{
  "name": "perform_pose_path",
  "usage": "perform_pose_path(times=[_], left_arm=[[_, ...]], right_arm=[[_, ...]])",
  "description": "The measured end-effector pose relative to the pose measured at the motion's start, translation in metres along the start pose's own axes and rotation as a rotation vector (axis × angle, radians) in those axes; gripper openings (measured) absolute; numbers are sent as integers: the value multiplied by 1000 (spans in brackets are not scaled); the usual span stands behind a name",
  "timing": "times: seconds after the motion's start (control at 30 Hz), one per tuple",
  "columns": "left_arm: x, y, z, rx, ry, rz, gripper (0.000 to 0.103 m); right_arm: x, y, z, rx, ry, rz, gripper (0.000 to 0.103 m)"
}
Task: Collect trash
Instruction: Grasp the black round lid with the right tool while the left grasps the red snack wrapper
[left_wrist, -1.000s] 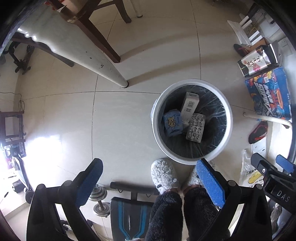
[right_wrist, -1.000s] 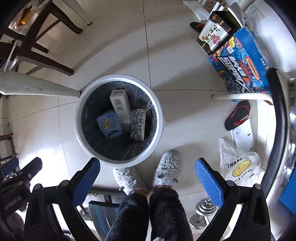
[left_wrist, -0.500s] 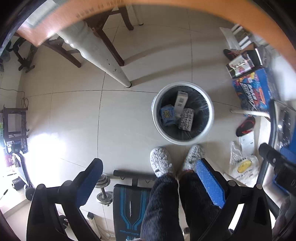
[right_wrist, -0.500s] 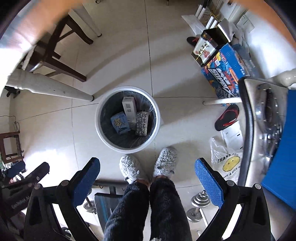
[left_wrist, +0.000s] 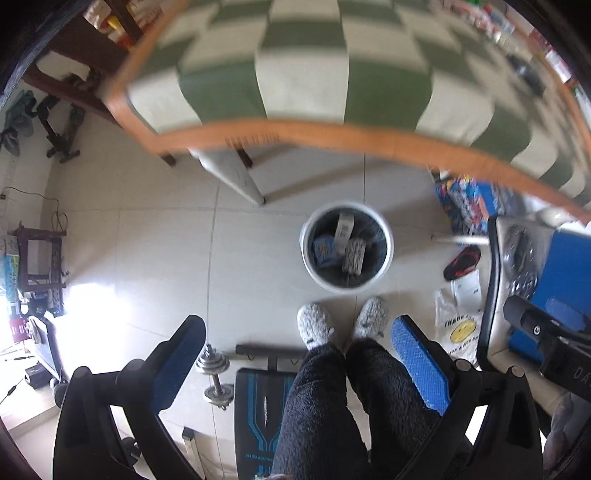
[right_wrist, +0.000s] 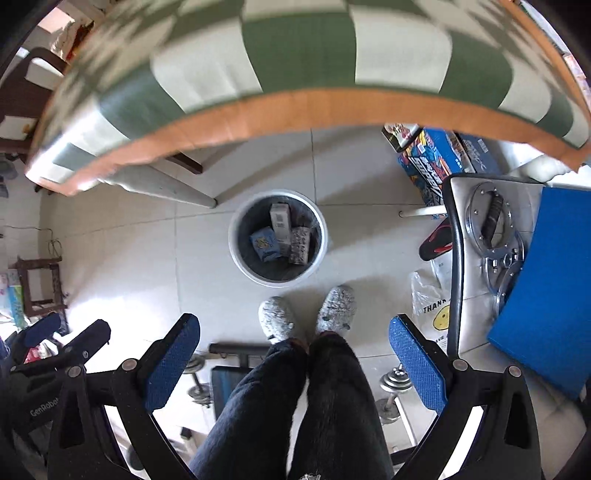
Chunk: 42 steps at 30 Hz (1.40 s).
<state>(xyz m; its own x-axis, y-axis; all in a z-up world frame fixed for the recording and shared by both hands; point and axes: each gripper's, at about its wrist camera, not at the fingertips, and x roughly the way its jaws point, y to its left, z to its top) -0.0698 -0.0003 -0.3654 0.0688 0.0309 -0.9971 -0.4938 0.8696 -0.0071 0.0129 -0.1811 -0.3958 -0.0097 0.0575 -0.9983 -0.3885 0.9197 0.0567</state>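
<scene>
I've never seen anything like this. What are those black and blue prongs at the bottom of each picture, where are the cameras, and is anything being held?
No robot arm is here: a person holds a two-finger grasping tool in each hand, and a wide-angle camera on each tool looks along its fingers. The prongs are those fingers, black arms with blue pads. One picture comes from the left tool, the other from the right tool. Both tools are open and hold nothing.

Both cameras look down at a tiled floor. There stands a white trash bin with a dark liner, holding a white box, a blue packet and a silvery packet. In front of it are the person's grey slippers. At the top is the edge of a table with a green and white checked cloth, blurred, so I cannot tell what lies on it.
</scene>
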Motion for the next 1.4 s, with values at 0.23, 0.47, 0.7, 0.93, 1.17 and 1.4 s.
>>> perform_pose_path(times=[0.23,0.47,0.7,0.93,1.17,1.4], left_arm=[[-70,-17,67,29,-165,50,103],[-85,-63,165,38,-243,134,103],[-55,-108,250,29,-161,170,103],[-26,-128,313,-7,-91,146,103],[-4,-145,372,-38,-83,8,102],[14,-170,413,-9,-96,-167,37]], right_arm=[[-90,-8,43,86,-101,97,103],[-143,-54,145,151,-167,51,103],[-97,-108,280,177,-106,-11,103],[-30,-126,352,162,11,-6,103],[-35,-121,372,115,-77,-33,84],[-41,-146,403,157,-80,-4,84]])
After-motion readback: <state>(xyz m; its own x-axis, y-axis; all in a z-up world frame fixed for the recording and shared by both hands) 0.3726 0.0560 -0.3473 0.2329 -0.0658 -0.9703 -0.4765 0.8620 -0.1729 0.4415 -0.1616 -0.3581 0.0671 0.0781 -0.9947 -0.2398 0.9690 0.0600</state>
